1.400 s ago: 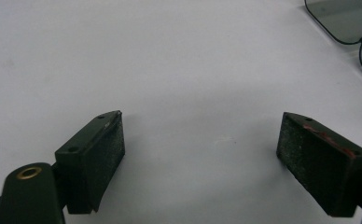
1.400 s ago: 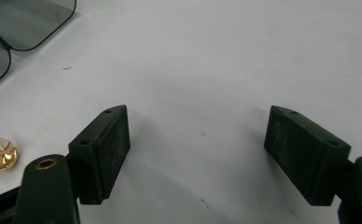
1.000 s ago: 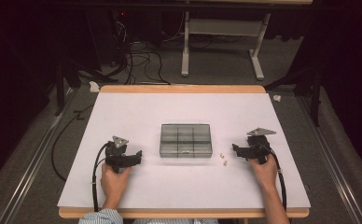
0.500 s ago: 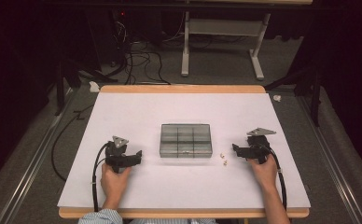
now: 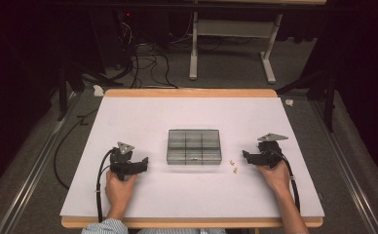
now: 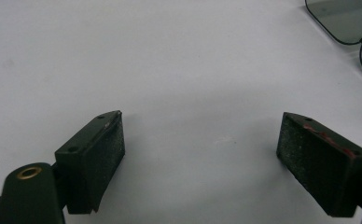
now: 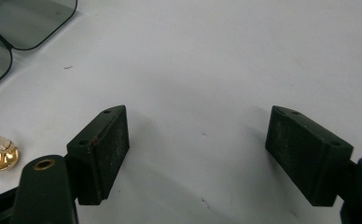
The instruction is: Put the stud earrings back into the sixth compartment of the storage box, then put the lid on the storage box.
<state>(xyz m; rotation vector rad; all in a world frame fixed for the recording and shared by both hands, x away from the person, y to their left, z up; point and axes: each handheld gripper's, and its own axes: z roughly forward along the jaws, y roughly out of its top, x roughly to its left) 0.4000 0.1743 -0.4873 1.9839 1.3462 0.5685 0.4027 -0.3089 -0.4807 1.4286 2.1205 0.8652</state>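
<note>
left claw [image 5: 143, 160]: resting spread, left of clear grey plastic compartment box [image 5: 194, 146] | right claw [image 5: 245, 155]: resting spread, right of box | two small gold pieces [image 5: 233, 165]: lying between box and right claw on white bench [image 5: 192, 112]

In the high view, two tiny pale pieces [image 5: 234, 165] beside the clear compartment box [image 5: 194, 146] were too small to identify, and the box's contents could not be made out. The person's forearms were cut off by the bottom edge. In the left gripper view, only a corner of the box [image 6: 342, 21] showed before the frame's edge cut it. In the right gripper view, a small gold piece [image 7: 3, 154] lay near the left edge, its shape unclear.
</note>
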